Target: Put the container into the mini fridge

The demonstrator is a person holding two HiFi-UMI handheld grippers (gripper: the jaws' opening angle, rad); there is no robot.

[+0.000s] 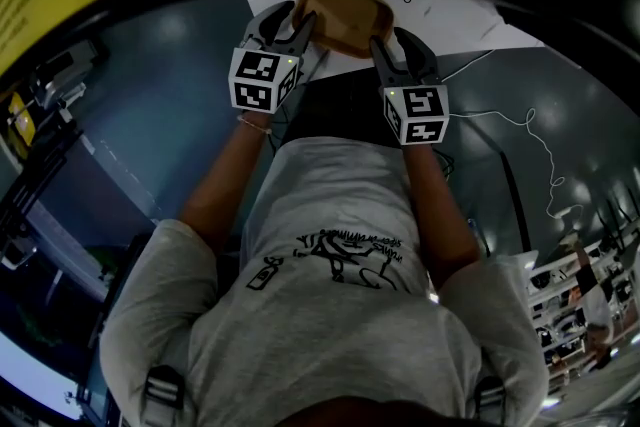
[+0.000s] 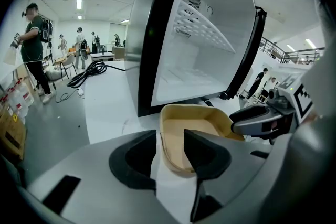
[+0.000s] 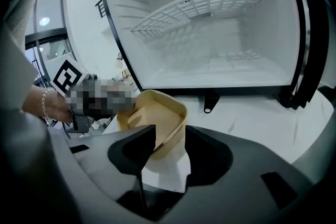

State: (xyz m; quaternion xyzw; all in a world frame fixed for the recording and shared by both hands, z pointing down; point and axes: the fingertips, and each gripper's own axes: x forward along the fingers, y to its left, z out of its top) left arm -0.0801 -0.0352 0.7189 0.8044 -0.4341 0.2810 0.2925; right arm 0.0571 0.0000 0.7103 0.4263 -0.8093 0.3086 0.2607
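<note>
Both my claws are at the tan, rounded-rectangle plastic container, one on each side. It's parked on the white desk right in front of the open white mini fridge, so not inside.

My left claw is open. In the left gripper view the claw straddles the near wall of the container, one jaw outside and the other down inside the tub. There's slack around the thin wall, so nothing is pinched.

Same deal on the other side. My right claw is spread apart too. In the right gripper view the claw has the container rim sitting loose between the two jaws, and the tub looks a bit tilted from that angle.

The fridge is empty-white inside, with a white wire shelf across the upper part and a round vent grille on the back wall. The door is swung wide, with its black edge showing at the right of the opening. The container sits just beside the fridge's bottom lip, on the desk, not past the sill.

From the head view you mostly see my grey t-shirt and both forearms reaching out, with the marker cubes facing up. Way off to the left there are some people standing around and a black coiled cable.
</note>
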